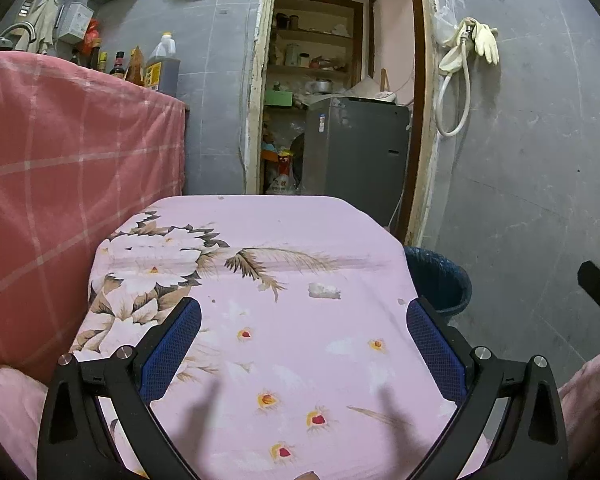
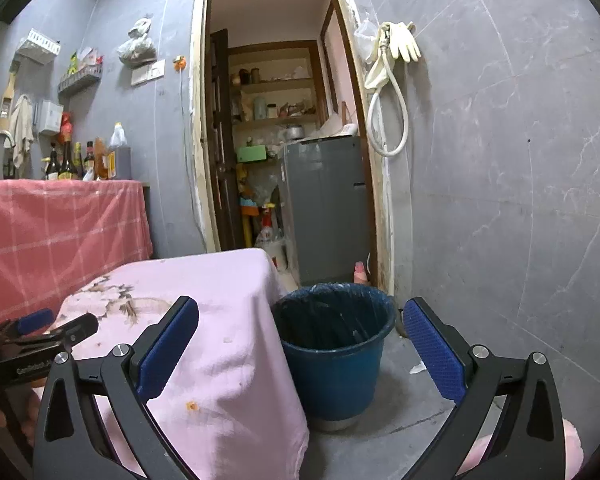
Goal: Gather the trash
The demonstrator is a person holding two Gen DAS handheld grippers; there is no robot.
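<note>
- Left tool (image 1: 304, 320) spread wide, empty, above the pink tabletop (image 1: 260, 220).
- White scrap (image 1: 324, 290), perhaps crumpled tissue, too blurred to identify.
- Right tool (image 2: 300, 320) wide, empty; bucket (image 2: 336, 360) interior dark, contents unclear.

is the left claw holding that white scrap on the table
No, the left claw is open and empty, and the crumpled white scrap lies apart from it on the pink floral tablecloth.

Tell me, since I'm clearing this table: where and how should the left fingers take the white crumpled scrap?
Pinch the white scrap across its short front-to-back span, coming straight down from above. It lies low and flat on the pink cloth, wider left to right, so a side approach would probably snag fabric.
</note>
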